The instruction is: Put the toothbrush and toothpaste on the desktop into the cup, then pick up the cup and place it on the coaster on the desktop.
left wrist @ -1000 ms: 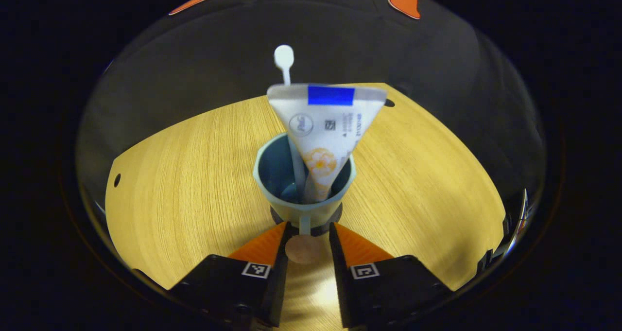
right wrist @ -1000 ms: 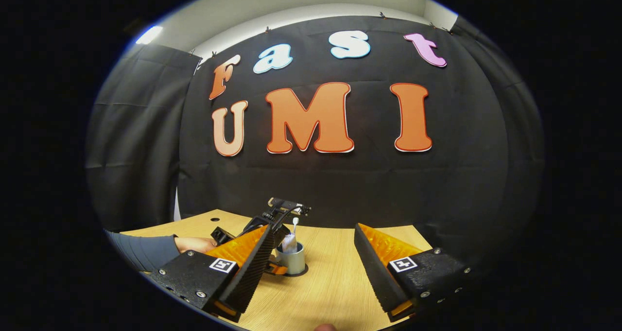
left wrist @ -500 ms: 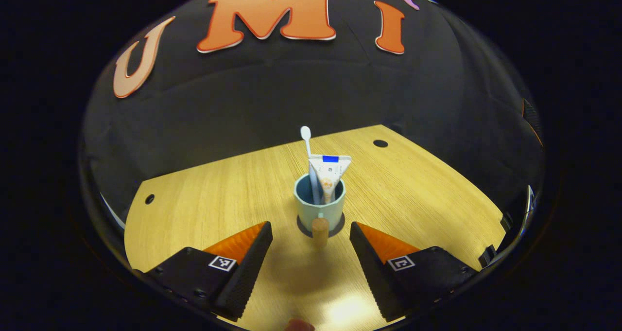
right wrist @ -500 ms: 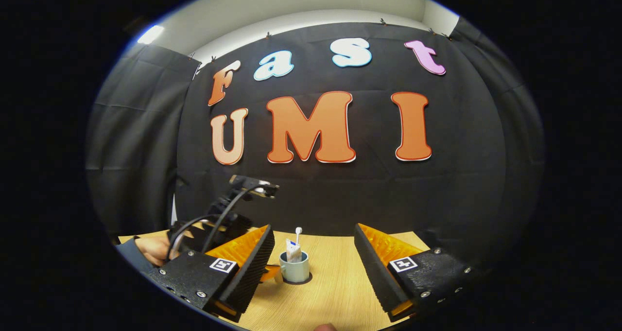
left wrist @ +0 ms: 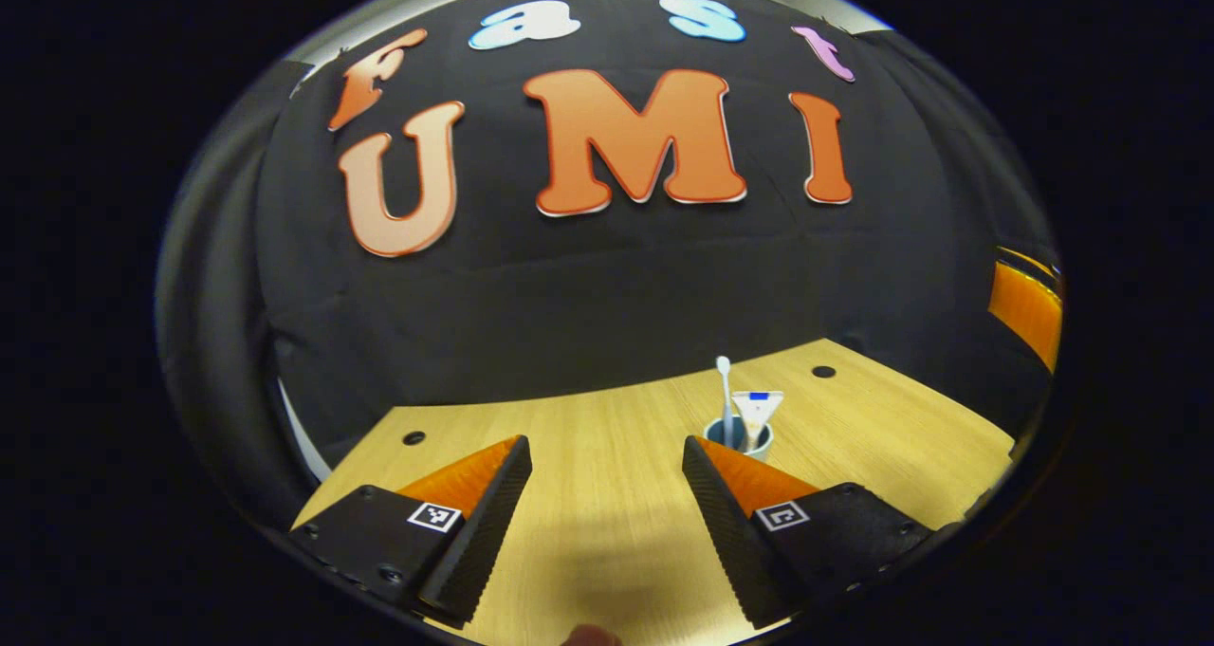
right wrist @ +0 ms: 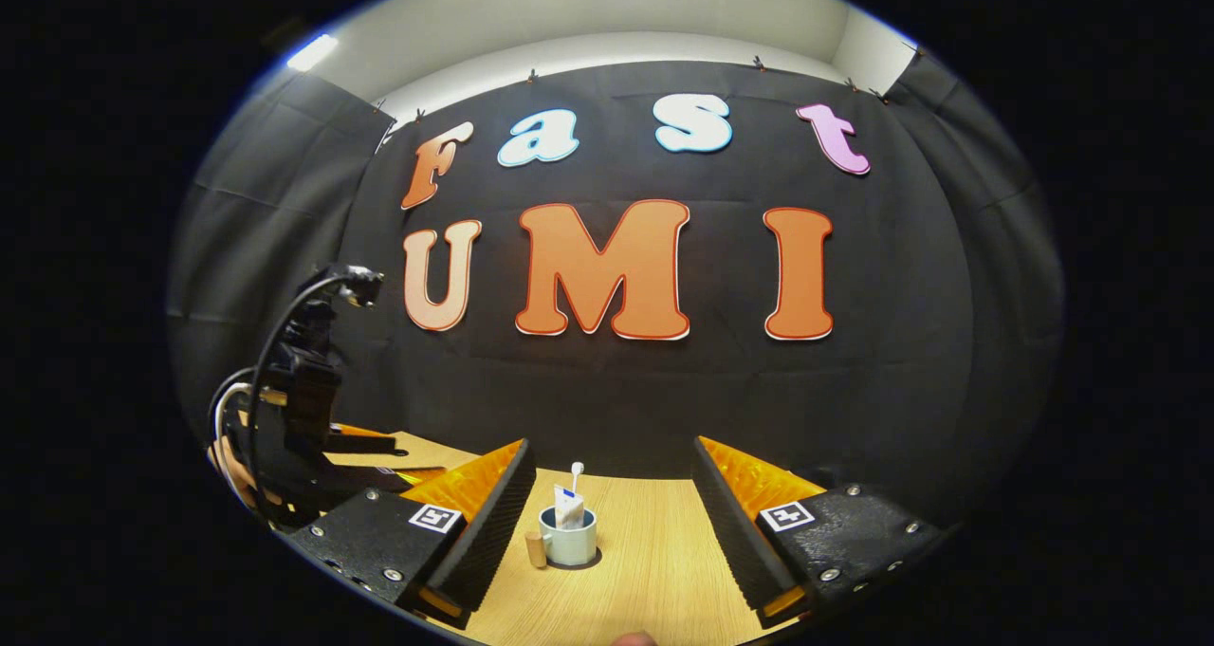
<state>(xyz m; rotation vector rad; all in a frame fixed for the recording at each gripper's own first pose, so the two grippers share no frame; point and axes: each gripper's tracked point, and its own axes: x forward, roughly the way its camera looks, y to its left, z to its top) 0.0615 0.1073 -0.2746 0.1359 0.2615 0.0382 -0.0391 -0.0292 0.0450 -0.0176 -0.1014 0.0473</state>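
Pale blue-green cup (right wrist: 570, 544), round and glossy with a cork-tipped side handle (right wrist: 536, 548), is seen standing on a dark round coaster (right wrist: 590, 562) on the wood-grain bench (right wrist: 654, 580), between and beyond the right gripper (right wrist: 607, 508) fingers, nearer the left one. White toothbrush (right wrist: 575, 476) and white crimped toothpaste (right wrist: 567, 509) tube with blue stripe are held upright inside; print too small to read. Ribbed black fingers with orange backs are spread, nothing pinched. Left gripper (left wrist: 607, 494) fingers are likewise spread; cup (left wrist: 740, 435) is seen just past its right fingertip.
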